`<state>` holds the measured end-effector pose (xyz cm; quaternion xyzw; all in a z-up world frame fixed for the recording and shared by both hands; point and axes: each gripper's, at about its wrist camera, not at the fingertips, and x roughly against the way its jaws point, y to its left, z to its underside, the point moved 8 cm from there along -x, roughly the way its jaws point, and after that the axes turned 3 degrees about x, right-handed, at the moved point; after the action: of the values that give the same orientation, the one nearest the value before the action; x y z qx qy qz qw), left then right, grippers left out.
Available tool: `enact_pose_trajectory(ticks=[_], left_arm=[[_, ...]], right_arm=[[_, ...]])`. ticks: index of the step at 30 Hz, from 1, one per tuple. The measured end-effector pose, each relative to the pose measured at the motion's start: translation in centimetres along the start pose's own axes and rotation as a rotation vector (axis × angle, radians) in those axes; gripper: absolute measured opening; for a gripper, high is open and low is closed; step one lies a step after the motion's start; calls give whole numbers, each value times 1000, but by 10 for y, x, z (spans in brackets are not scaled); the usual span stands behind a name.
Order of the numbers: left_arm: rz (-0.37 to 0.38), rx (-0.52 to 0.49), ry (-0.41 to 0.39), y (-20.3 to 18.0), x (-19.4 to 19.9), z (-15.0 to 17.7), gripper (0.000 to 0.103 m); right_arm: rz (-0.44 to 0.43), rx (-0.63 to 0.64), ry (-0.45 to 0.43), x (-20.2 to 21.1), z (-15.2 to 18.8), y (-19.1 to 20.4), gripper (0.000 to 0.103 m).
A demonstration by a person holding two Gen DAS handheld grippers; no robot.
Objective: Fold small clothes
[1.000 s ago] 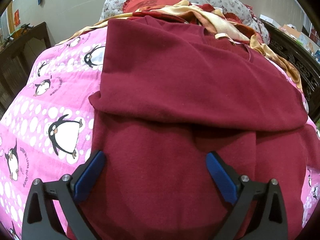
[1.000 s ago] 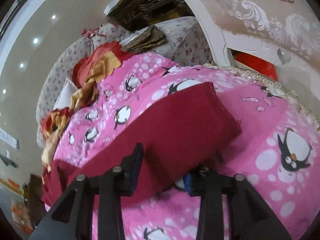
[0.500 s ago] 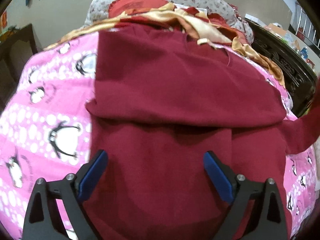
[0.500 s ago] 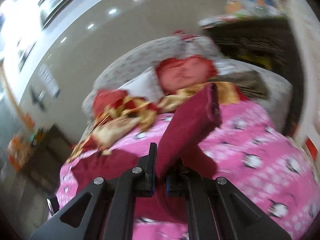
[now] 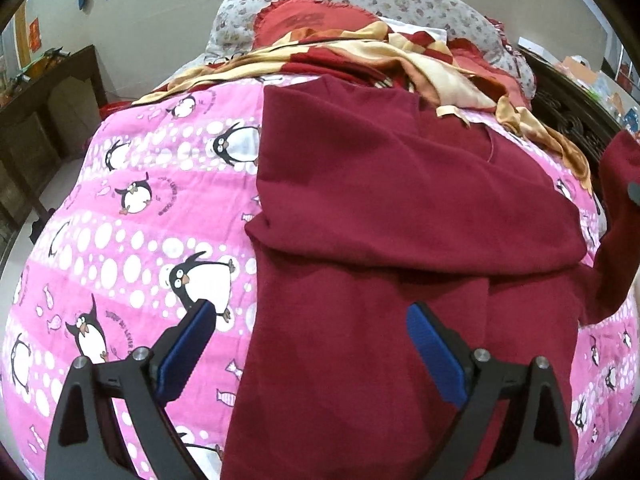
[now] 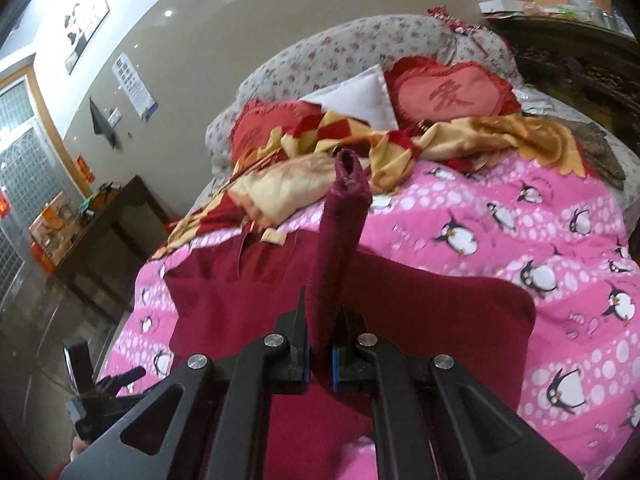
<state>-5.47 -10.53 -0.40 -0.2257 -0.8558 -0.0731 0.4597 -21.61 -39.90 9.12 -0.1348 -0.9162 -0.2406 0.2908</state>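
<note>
Halfway there, by the look of it: the maroon sweater [image 5: 400,208] lay mid-frame on the pink penguin blanket [image 5: 132,240], one sleeve folded across. The right gripper [image 6: 320,356] pinched the other sleeve [image 6: 340,232] aloft; the left gripper [image 5: 312,344] hovered spread, empty.

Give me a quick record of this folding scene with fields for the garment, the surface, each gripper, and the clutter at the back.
garment: dark red sweater, one sleeve already folded across the body
surface: pink penguin blanket
left gripper: open, over the sweater's lower part, holding nothing
right gripper: shut on the sleeve, raised off the blanket
back clutter: red and gold checked cloth, heart-shaped red cushion
</note>
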Motion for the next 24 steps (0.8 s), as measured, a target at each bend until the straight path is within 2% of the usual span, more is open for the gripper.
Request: enact_pose_trajectory(ticks=[8, 16, 21, 24], left_arm=[[10, 3, -1, -4, -1, -2, 98], [20, 32, -7, 3, 1, -6, 98], [31, 49, -15, 5, 3, -12, 98], [55, 62, -7, -1, 2, -16, 98]], right_arm=[[-28, 28, 38, -13, 8, 22, 18], [-80, 86, 100, -48, 28, 68, 18], [-89, 113, 195, -93, 63, 89, 18], [-95, 123, 320, -124, 94, 93, 28]])
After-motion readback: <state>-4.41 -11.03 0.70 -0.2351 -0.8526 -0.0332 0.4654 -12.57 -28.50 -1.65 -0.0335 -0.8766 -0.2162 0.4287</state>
